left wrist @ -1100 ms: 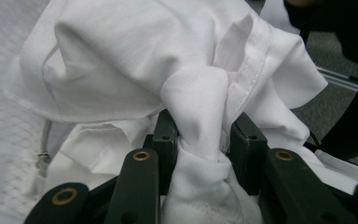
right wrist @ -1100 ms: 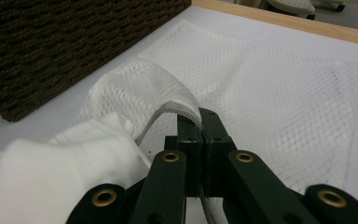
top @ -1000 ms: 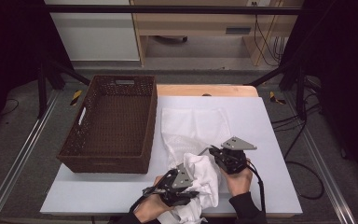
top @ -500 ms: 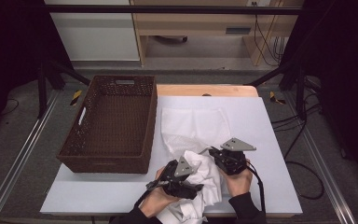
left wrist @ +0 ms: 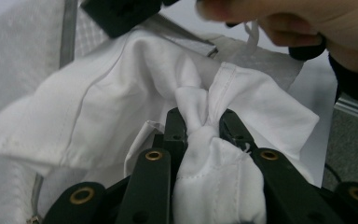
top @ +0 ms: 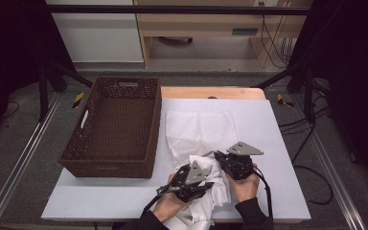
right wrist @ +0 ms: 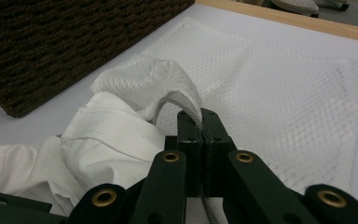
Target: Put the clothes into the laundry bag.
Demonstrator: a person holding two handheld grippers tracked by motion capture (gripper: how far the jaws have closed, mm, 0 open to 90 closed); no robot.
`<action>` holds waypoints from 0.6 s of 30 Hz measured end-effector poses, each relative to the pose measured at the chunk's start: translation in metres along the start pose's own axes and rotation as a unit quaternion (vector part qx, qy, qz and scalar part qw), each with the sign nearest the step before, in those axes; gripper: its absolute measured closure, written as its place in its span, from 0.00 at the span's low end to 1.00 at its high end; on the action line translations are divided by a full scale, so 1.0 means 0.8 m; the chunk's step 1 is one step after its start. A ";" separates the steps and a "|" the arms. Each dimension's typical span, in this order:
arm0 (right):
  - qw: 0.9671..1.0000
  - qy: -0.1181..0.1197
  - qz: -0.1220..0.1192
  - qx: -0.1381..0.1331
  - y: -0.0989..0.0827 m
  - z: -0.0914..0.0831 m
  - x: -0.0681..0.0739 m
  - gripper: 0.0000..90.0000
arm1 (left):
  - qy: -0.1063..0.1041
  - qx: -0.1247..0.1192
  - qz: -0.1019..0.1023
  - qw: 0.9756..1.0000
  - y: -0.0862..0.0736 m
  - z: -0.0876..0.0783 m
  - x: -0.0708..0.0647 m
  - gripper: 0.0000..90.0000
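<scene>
At the bench's near edge, the left tool (top: 206,184), its jaws just closing, pinches a bunch of the white garment (left wrist: 121,116). Just beyond, the right tool (top: 218,158) is clamped on the garment's mesh hem. Farther left sits a brown wicker basket (top: 112,127).
</scene>
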State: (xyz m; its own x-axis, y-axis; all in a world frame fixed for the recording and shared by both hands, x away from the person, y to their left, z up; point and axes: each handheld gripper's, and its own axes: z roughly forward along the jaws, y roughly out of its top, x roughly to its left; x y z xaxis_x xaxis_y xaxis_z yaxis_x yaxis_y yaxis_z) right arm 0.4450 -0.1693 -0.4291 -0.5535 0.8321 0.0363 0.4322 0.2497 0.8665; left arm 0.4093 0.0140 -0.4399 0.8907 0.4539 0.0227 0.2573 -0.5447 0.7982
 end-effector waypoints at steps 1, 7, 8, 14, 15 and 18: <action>1.000 0.000 0.003 0.001 0.000 -0.001 0.001 0.98 | 0.000 0.002 0.001 1.000 0.002 0.005 0.001 0.83; 1.000 0.009 0.003 -0.010 0.003 -0.006 0.001 0.98 | 0.001 0.024 -0.026 0.999 -0.004 0.042 0.019 0.81; 1.000 0.009 0.001 -0.011 0.004 -0.007 0.002 0.98 | 0.003 0.027 -0.027 0.999 -0.007 0.047 0.021 0.80; 1.000 0.008 -0.001 -0.010 0.003 -0.007 0.002 0.98 | 0.020 0.023 -0.040 0.999 -0.009 0.040 0.021 0.58; 1.000 0.008 0.000 -0.009 0.002 -0.007 0.002 0.98 | 0.025 0.019 -0.043 0.999 -0.008 0.034 0.021 0.51; 1.000 0.007 0.000 -0.007 0.001 -0.007 0.001 0.98 | 0.027 0.002 -0.058 0.998 -0.006 0.013 0.026 0.38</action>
State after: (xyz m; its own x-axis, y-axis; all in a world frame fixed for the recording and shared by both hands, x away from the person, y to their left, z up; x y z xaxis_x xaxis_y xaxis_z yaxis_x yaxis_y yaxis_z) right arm 0.4415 -0.1713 -0.4254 -0.5630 0.8253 0.0434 0.4222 0.2421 0.8736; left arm 0.4305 0.0183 -0.4495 0.8338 0.5509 -0.0367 0.3588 -0.4900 0.7945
